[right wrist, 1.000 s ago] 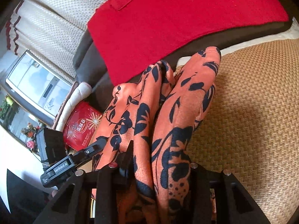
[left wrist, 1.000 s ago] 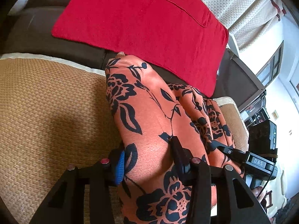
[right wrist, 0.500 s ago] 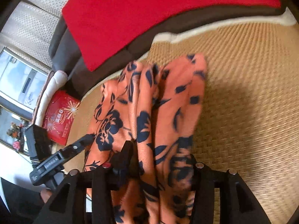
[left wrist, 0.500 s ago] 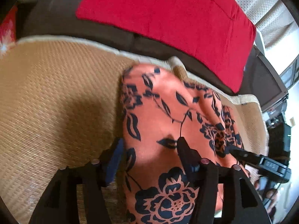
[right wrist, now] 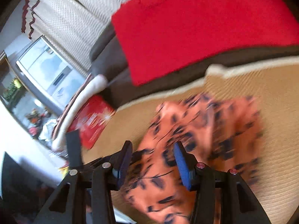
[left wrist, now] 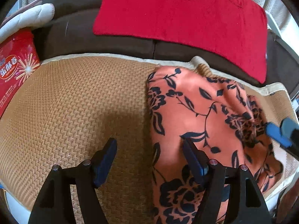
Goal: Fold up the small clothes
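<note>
A tan woven mat [left wrist: 74,102] with a pale cream border covers the seat of a dark brown sofa [left wrist: 115,44]. An orange garment with a black floral print [left wrist: 196,115] lies rumpled on the mat's right part. A red printed box [left wrist: 15,74] rests at the mat's left edge.

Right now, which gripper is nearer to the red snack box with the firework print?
Left. The left gripper hangs open over the woven mat, the red snack box on its far left; the right gripper sits beyond the orange floral garment.
</note>
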Action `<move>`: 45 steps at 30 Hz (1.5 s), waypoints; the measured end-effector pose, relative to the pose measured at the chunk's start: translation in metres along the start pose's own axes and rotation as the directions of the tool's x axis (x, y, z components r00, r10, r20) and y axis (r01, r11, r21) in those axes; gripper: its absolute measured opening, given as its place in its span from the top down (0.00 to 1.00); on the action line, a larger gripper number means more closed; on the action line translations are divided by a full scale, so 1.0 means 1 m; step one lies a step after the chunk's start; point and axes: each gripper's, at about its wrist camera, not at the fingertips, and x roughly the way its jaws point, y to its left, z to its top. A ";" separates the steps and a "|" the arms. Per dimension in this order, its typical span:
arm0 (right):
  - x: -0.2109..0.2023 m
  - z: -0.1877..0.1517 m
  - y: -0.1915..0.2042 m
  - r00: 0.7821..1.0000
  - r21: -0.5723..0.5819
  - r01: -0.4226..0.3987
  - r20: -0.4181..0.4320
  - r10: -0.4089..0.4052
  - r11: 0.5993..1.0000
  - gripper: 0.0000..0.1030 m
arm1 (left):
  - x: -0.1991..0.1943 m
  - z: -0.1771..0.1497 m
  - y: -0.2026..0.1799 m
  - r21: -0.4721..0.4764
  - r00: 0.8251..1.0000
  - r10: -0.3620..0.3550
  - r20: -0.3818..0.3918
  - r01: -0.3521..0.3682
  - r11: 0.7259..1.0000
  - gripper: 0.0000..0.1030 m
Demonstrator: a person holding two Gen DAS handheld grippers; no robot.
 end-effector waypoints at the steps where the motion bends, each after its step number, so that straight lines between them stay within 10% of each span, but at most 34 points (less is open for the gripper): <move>1: 0.006 -0.002 0.001 1.000 -0.001 -0.001 -0.024 0.001 1.000 0.53 | 0.001 -0.001 0.001 0.009 1.000 0.013 -0.001 -0.013 1.000 0.28; 5: 0.026 -0.011 -0.019 0.973 -0.004 0.199 -0.117 -0.198 0.980 0.71 | 0.011 -0.002 0.001 0.035 0.999 0.040 -0.034 -0.039 0.999 0.26; 6: 0.031 -0.013 -0.035 0.955 0.014 0.259 -0.153 -0.254 0.966 0.96 | 0.014 -0.003 0.002 0.028 0.999 0.030 -0.045 -0.028 0.999 0.25; 7: 0.032 -0.016 -0.048 0.940 0.020 0.304 -0.167 -0.296 0.953 1.00 | 0.017 -0.003 0.000 0.020 0.999 0.019 -0.051 -0.018 1.000 0.25; 20: -0.004 0.020 -0.038 0.987 0.093 0.159 -0.030 -0.157 0.983 0.92 | -0.014 0.002 -0.010 0.076 0.996 -0.007 0.087 0.000 0.997 0.25; 27: 0.057 0.041 -0.066 0.957 0.207 0.272 -0.157 -0.243 0.940 0.96 | 0.007 -0.015 -0.036 0.207 0.998 0.054 0.035 -0.060 0.977 0.24; 32: 0.044 0.033 -0.108 0.990 0.396 0.122 -0.113 -0.084 0.910 0.99 | 0.010 -0.011 -0.032 0.182 1.000 0.019 0.007 -0.020 0.983 0.24; 41: -0.033 -0.003 -0.054 0.997 0.236 0.078 0.006 -0.082 0.969 0.92 | -0.025 -0.020 -0.036 0.184 0.994 -0.064 0.084 0.048 0.982 0.24; 45: -0.022 -0.046 -0.052 0.969 0.203 0.232 -0.132 -0.209 0.951 0.94 | -0.017 -0.040 -0.052 0.236 0.999 0.009 0.040 -0.019 0.972 0.23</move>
